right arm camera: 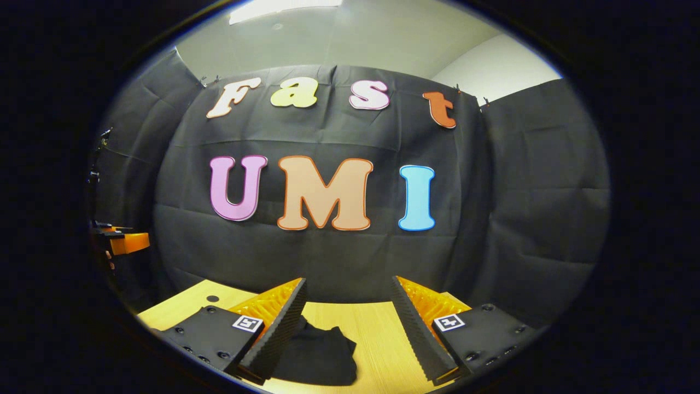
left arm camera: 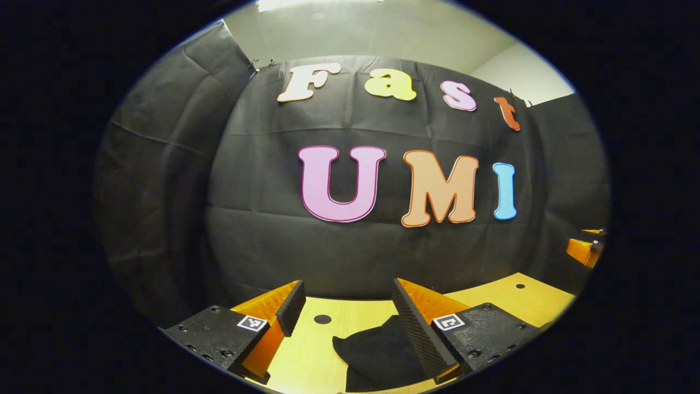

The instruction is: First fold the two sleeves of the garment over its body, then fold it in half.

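The pale wooden tabletop [left arm camera: 306, 355] is seen stretching toward the booth wall, and on it a black, soft fabric garment [left arm camera: 377, 355] is laid, its edge also seen in the right gripper view [right arm camera: 320, 355]. The left gripper [left arm camera: 345, 320] is held above it with jaws spread, nothing between them. The right gripper [right arm camera: 349, 320] is likewise held wide apart and empty. Light, limp, easily bunched cloth is judged here; a sleeve's outer edge should be pinched.
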{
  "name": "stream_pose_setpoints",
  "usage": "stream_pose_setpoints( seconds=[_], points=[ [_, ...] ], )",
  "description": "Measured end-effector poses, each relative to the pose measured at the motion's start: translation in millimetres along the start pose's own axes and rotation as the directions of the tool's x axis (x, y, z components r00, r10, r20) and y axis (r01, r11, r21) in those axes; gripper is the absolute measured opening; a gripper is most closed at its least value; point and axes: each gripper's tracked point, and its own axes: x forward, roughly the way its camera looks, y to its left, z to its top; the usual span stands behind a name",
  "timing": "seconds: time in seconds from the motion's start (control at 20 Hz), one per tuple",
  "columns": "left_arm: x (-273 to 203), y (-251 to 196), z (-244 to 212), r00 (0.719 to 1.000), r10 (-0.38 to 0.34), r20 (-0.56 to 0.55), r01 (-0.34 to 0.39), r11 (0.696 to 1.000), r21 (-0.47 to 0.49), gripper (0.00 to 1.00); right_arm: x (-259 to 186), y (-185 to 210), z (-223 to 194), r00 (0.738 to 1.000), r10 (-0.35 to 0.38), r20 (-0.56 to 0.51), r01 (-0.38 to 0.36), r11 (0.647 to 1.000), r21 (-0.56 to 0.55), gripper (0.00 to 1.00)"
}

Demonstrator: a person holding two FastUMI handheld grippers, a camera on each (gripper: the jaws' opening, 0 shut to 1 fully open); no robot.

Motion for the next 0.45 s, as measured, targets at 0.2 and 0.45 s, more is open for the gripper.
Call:
stream_pose_setpoints(
  seconds=[0.2, 0.45],
  points=[
    [-62.5, -13.5, 18.6, 0.999, 0.018, 0.045, -0.019, 1.0, 0.007, 0.94, -64.5, -7.7, -1.8, 0.999, 0.04, 0.012, -0.04, 0.999, 0.03, 0.99],
    [-126.2, -25.2, 27.5, 0.997, 0.033, 0.069, -0.033, 0.999, -0.002, 0.94, -132.9, -10.5, -0.1, 0.996, 0.082, 0.039, -0.085, 0.993, 0.084, 0.99]
  ],
)
